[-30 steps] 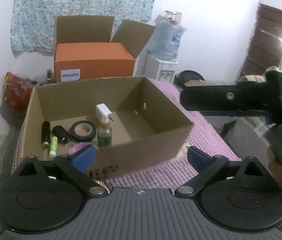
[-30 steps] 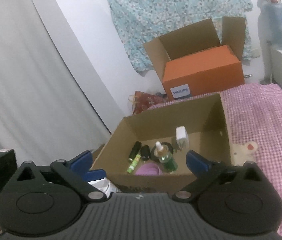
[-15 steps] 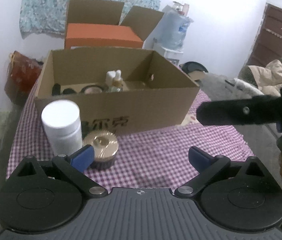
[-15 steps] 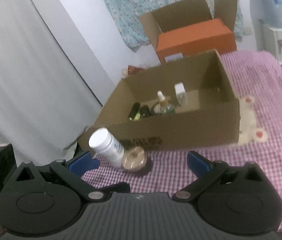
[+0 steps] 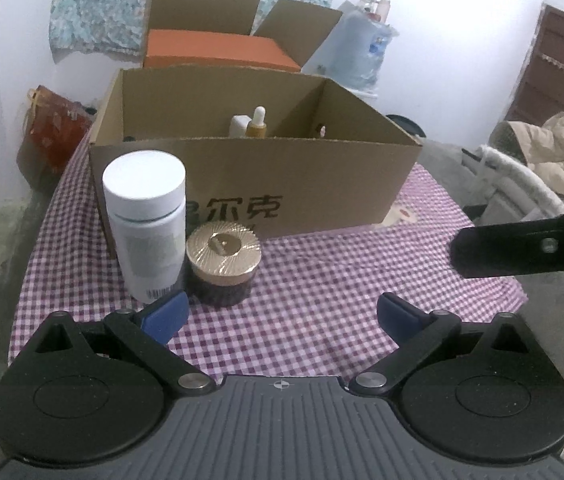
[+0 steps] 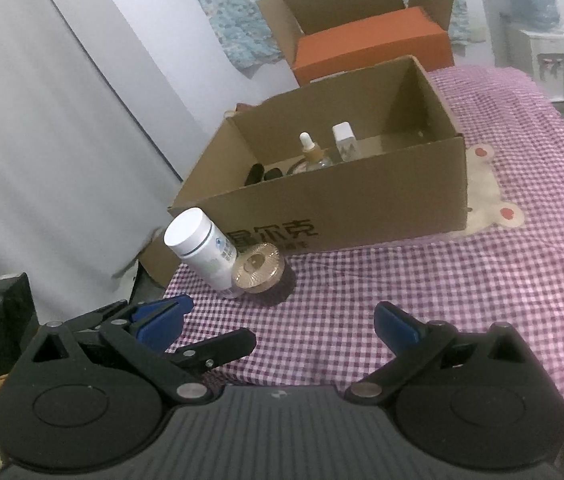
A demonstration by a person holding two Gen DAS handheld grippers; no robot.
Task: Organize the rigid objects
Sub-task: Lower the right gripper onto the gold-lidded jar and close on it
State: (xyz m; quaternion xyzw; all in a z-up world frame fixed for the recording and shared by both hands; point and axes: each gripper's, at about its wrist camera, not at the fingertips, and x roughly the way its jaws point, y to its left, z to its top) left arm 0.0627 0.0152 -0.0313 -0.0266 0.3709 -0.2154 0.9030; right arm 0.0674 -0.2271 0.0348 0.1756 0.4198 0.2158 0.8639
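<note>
Grippers nearest: left gripper [image 5: 282, 314] hung low over the checked cloth [image 5: 321, 300], spread wide, clamped on nothing. Right gripper [image 6: 278, 322] likewise held apart and empty, poised just to the right of the left one.

Just beyond the left gripper's left pad: white bottle [image 5: 144, 220], upright on the cloth, touching or almost touching the gold-lidded jar [image 5: 223, 258] at its right. Both stood outside the cardboard box [image 5: 282, 184], close against its front wall. Seen from the right wrist too: bottle [image 6: 200, 246] and jar [image 6: 260, 270] side by side near the cloth's left edge.

Judged as the approach to one of these two, most likely the bottle, given how near the left pad sat. Best done by shifting left until the bottle sat centred between the pads, then closing on the body below the cap. Worth sliding the inner pad carefully into the narrow space beside the jar, or nudging nothing at all by coming down from above. Wise to keep the bottle vertical, being tall and easily toppled near the edge.

Farther back, inside the box: dropper bottle [image 5: 258, 122] and white container [image 5: 239, 126] standing together, with room at the right. Behind it all: orange box [image 5: 218, 50].
</note>
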